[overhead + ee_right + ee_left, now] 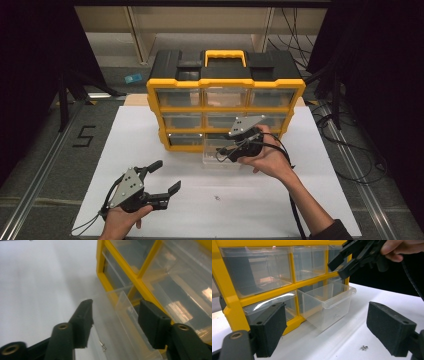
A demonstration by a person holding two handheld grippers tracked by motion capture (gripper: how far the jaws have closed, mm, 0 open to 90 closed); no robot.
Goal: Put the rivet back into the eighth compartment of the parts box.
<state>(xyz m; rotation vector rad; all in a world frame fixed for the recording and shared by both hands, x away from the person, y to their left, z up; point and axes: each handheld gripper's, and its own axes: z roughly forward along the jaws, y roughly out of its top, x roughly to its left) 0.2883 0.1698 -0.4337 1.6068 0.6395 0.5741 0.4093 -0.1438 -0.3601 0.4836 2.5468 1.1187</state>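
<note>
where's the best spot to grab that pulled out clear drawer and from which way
Probably the front wall of the clear drawer, taken from above. It sticks out of the yellow organizer with its top open, and its thin front wall ends in a flared rim, so one jaw can go inside and one outside. The right gripper, jaws open, already straddles a wall this way.

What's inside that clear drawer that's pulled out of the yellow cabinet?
The pulled-out drawer looks nearly empty: one tiny metal piece, perhaps a screw, lies on its floor. The part inside the cabinet is hidden.
</note>
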